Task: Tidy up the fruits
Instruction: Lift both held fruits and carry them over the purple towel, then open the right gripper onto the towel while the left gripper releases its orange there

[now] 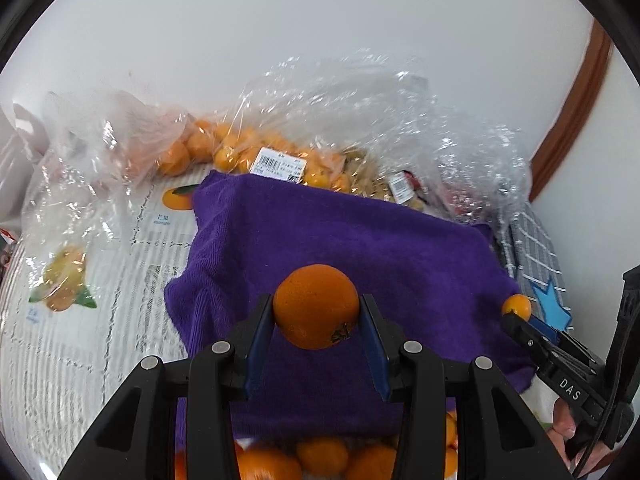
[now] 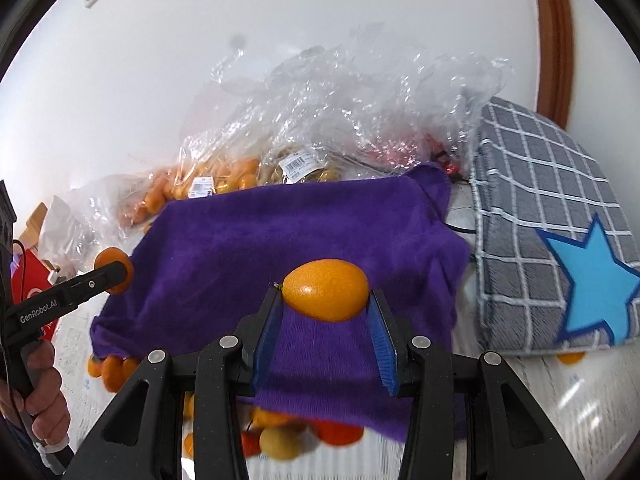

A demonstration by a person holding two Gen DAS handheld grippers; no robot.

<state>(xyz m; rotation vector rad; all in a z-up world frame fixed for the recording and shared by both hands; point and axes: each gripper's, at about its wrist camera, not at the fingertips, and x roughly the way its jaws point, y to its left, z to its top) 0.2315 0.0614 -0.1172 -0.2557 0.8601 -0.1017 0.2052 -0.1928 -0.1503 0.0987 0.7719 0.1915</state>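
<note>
**Both grippers loaded, fruit held over the towel**

You are mid-carry. Your left gripper [image 1: 317, 314] has its blue-padded fingers closed on a round orange mandarin [image 1: 316, 306]; your right gripper [image 2: 325, 306] pinches a small oval yellow-orange kumquat [image 2: 326, 290] end to end. Both fruits hang above the purple terry towel [image 1: 360, 240], which drapes over a heap of loose fruit on the white printed mat [image 1: 80, 352].

The next move, as I judge it, is to take each fruit to its own pile or picture on the mat and release gently, since round fruit rolls.

Counted: two fruits in hand, one towel, one grey checked cushion with a blue star [image 2: 560, 240]. The crinkled clear plastic bags [image 2: 320, 120] behind number at least three; I cannot count them or their fruit surely.
</note>
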